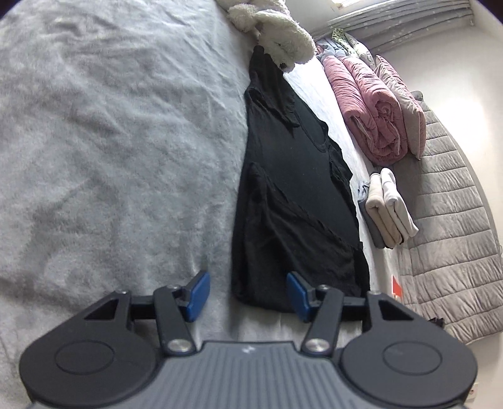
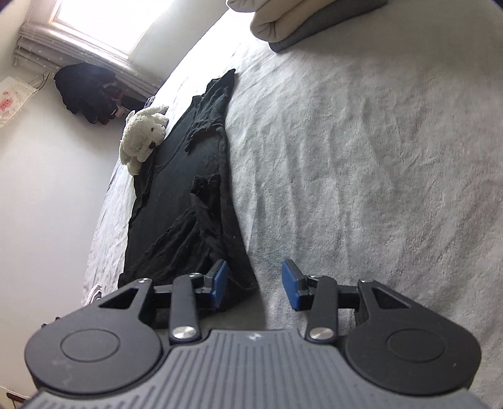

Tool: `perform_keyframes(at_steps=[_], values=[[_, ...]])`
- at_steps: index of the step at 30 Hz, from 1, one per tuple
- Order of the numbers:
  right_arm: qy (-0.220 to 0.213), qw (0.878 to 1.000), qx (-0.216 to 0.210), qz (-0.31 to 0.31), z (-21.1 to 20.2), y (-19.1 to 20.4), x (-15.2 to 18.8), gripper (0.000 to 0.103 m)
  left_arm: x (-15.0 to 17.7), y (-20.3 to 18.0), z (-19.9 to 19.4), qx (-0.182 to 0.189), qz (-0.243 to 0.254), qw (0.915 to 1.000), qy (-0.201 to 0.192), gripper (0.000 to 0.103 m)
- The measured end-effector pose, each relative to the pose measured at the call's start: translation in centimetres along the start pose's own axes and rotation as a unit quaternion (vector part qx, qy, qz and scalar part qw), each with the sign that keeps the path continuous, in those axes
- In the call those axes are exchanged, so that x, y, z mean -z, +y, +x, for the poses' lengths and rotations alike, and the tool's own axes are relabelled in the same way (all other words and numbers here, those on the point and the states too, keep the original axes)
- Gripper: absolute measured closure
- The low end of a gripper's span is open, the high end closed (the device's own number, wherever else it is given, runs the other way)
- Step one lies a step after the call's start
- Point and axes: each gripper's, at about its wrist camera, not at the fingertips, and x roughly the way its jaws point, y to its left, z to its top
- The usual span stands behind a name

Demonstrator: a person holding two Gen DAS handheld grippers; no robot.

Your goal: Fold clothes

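Nearest the lens in the left wrist view, the left gripper (image 1: 248, 295) hangs over the grey fleece bedspread (image 1: 110, 141) with its blue pads (image 1: 198, 294) spread apart and nothing clamped; the near hem of the black garment (image 1: 292, 188) lies below the gap and the right-hand pad, untouched as far as can be seen. From there rightward, the garment runs as a long, narrowly folded strip away from the camera, one sleeve flap doubled over its top. A white plush toy (image 1: 279, 31) sits at its far end. Further right lie a rolled pink quilt (image 1: 374, 107), then a small stack of folded pale clothes (image 1: 389, 207), then a quilted grey headboard (image 1: 449, 220).

In the right wrist view, a dark heap of clothing (image 2: 86, 91) sits at the far left below the window (image 2: 113, 22). The plush toy (image 2: 143, 138) rests on the garment's (image 2: 188, 188) far left edge. The right gripper (image 2: 254, 281) is released, jaws parted and empty, its left pad (image 2: 219, 280) above the garment's near corner and its right pad over bare bedspread (image 2: 377, 157). Folded clothes (image 2: 289, 19) lie at the top right.
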Motion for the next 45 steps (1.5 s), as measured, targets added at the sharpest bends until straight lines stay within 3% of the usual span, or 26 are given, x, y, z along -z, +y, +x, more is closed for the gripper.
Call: perform_keyframes(at_steps=[5, 17, 20, 23, 24, 27, 32, 34, 45], values=[[0.018, 1.000, -0.018, 0.011, 0.7, -0.4, -0.2, 0.060, -0.1, 0.4, 0.8, 0.024, -0.015, 0.9995, 0.012, 0.049], [0.028, 0.999, -0.026, -0.008, 1.8, 0.2, 0.0, 0.060, 0.3, -1.2, 2.9, 0.037, 0.016, 0.9989, 0.021, 0.052], [0.026, 0.999, -0.024, -0.016, 1.9, 0.5, 0.1, 0.060, 0.5, -1.2, 3.1, 0.033, 0.018, 0.9991, 0.019, 0.062], [0.022, 0.999, -0.016, -0.032, 2.1, 1.1, 0.4, 0.060, 0.7, -0.7, 3.5, 0.026, 0.006, 0.9994, 0.024, 0.084], [0.021, 0.999, -0.013, -0.038, 2.1, 1.2, 0.5, 0.060, 0.8, -0.5, 3.6, 0.023, 0.001, 0.9993, 0.028, 0.098], [0.017, 0.998, -0.004, -0.058, 2.1, 1.7, 0.8, 0.061, 0.9, -0.1, 3.6, 0.027, -0.015, 0.9991, 0.030, 0.098], [0.004, 0.996, 0.023, -0.082, 1.9, 1.9, 1.1, 0.089, 1.1, 0.0, 2.8, 0.026, -0.025, 0.9990, 0.028, 0.099], [0.003, 0.998, 0.017, -0.068, 1.7, 1.5, 1.1, 0.094, 1.1, 0.1, 2.5, 0.027, -0.031, 0.9988, 0.025, 0.099], [-0.030, 0.998, -0.017, -0.058, 0.0, 3.3, 0.1, 0.096, 0.6, -0.2, 0.5, 0.080, -0.048, 0.9956, -0.004, 0.099]])
